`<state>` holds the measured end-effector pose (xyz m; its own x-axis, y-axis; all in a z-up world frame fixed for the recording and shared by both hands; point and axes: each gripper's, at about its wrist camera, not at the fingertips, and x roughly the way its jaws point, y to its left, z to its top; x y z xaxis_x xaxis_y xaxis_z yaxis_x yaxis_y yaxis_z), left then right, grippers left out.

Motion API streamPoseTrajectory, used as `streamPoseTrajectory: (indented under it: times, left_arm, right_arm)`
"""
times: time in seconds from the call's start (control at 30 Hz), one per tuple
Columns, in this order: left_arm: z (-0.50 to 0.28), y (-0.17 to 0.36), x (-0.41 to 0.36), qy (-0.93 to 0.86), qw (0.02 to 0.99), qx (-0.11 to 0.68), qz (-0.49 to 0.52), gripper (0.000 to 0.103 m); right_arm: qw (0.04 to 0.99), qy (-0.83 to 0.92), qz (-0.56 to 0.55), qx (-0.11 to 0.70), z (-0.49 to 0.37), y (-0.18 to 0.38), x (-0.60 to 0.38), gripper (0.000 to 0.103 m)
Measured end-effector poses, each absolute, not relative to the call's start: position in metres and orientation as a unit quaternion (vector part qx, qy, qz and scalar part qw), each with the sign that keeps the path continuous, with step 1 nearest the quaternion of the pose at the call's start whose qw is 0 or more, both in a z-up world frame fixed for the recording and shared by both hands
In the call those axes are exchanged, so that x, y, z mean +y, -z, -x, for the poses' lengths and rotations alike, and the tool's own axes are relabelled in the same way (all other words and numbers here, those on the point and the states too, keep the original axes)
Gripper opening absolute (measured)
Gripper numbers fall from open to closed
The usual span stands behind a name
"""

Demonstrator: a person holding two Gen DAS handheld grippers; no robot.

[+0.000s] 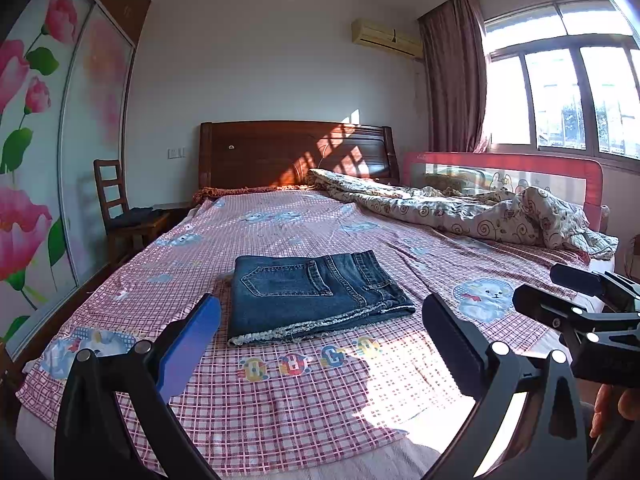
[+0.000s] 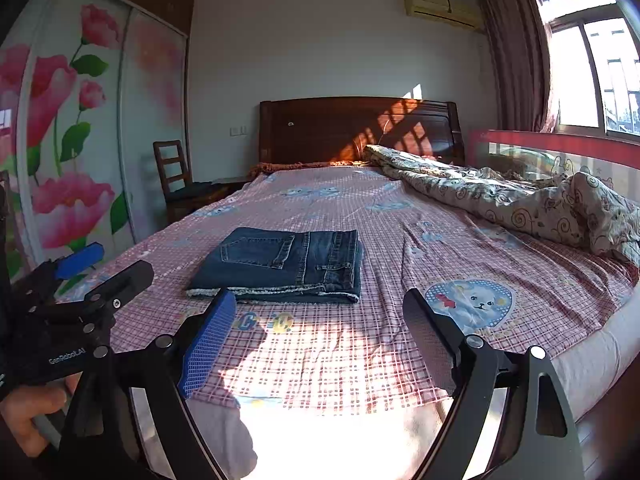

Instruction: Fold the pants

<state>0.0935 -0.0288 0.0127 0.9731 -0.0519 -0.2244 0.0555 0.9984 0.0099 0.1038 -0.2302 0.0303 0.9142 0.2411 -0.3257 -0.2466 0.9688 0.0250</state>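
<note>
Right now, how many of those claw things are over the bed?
2. The left claw hangs open near the foot of the bed, short of the folded jeans. The right claw is open beside it, also empty.

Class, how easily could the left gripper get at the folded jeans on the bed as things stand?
Probably easily. The left gripper is open and empty, the jeans lie straight ahead between its fingers, and only bare bedsheet lies in between. The right gripper sits off to the side.
</note>
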Motion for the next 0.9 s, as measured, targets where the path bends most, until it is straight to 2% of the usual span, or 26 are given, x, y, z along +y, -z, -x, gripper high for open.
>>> streamPoseTrajectory:
  times: [0.9]
  left_arm:
    - [-0.0952,-0.015,-0.0226,0.021,0.993,0.117,-0.004,0.101]
  right_arm:
    - [0.976,-0.134,0.007,0.17,-0.1053,-0.029,-0.2243,0.085]
